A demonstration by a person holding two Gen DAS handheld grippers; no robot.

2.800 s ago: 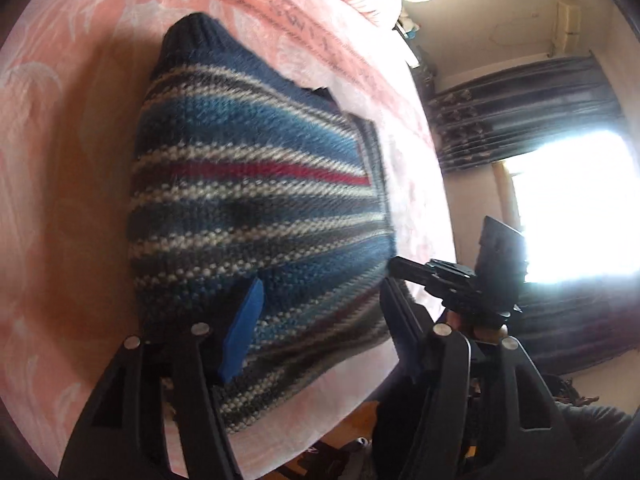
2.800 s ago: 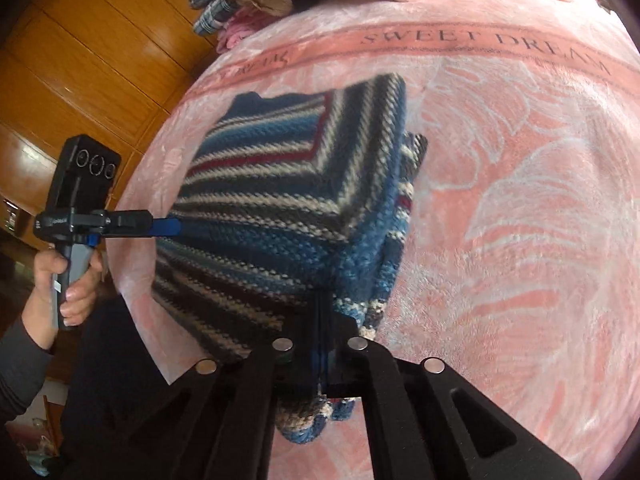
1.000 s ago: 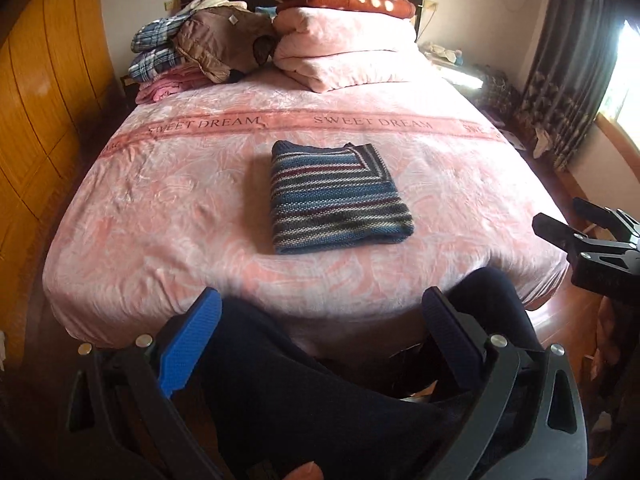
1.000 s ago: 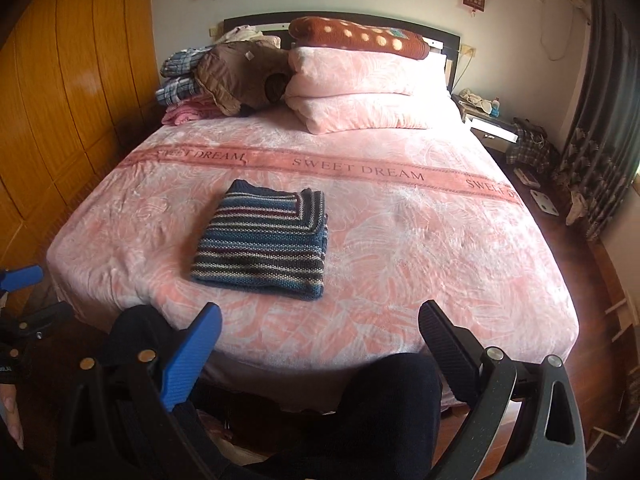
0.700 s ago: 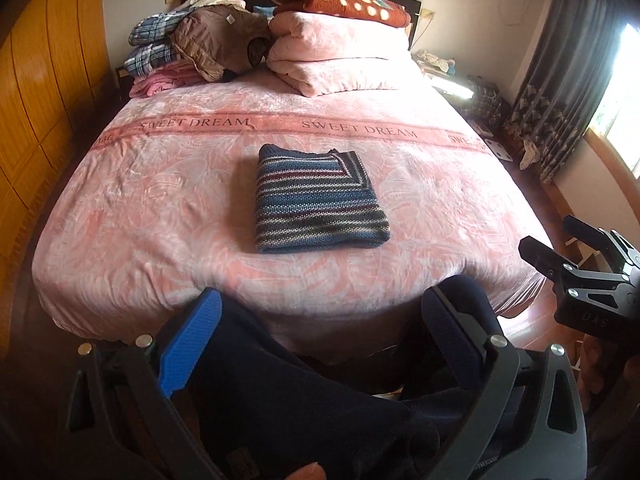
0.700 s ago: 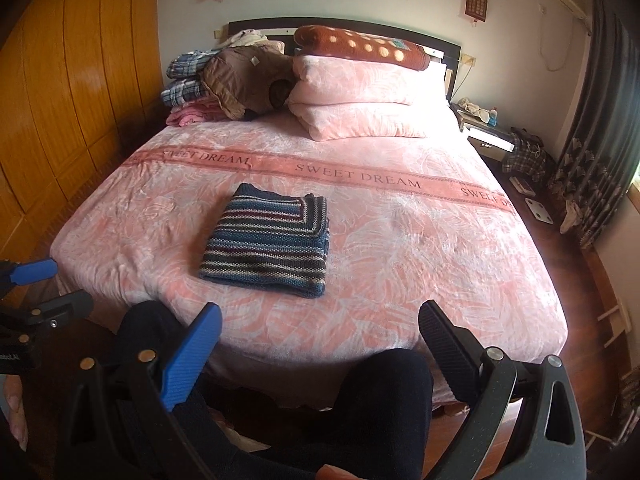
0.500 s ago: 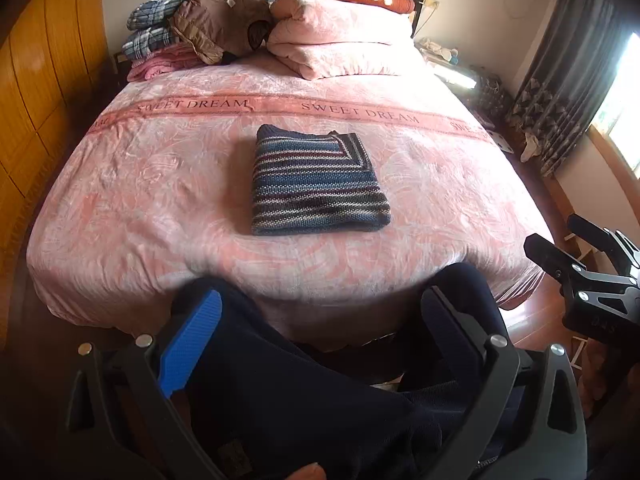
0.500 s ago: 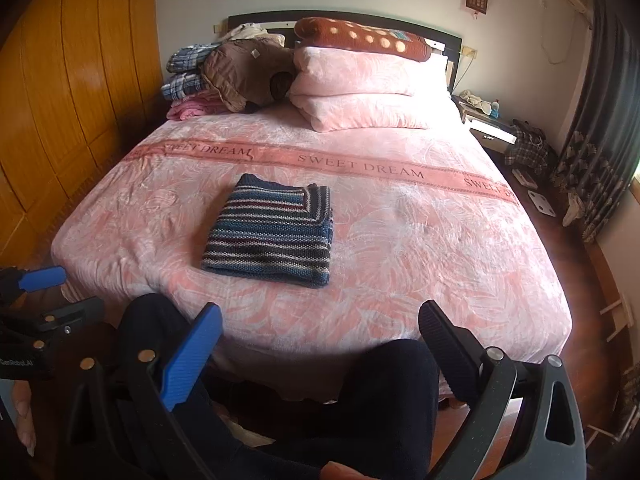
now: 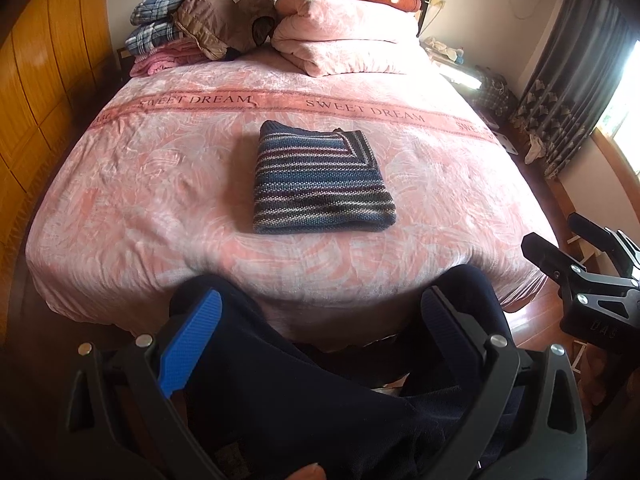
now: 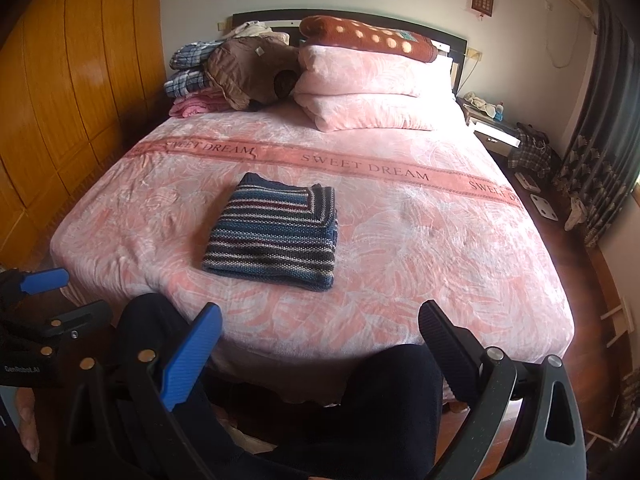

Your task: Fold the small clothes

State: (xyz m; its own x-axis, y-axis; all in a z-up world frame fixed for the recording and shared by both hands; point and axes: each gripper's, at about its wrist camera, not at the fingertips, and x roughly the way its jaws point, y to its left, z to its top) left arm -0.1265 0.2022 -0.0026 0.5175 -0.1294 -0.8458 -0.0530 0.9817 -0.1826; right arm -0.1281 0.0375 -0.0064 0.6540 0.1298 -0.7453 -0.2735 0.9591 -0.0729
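A striped blue, white and red knit sweater (image 9: 320, 182) (image 10: 276, 236) lies folded into a neat square in the middle of the pink bed (image 9: 132, 200) (image 10: 440, 240). My left gripper (image 9: 322, 312) is held well back from the foot of the bed, over the person's dark trouser legs, open with nothing between its fingers. The right gripper (image 10: 320, 330) is likewise pulled back and open, empty. Each gripper also shows at the edge of the other's view: the right gripper (image 9: 576, 252) and the left gripper (image 10: 52, 300).
Pink pillows (image 10: 368, 88) with a spotted brown blanket, and a pile of other clothes (image 10: 224, 76), sit at the headboard. A wooden wardrobe (image 10: 72, 80) lines the left wall. A nightstand (image 10: 492, 128) and dark curtains (image 10: 600, 120) are on the right.
Both grippers let go of the sweater and drew back from the bed to the person's lap, opening wide. In the last second the views only shifted slightly; the sweater has stayed put.
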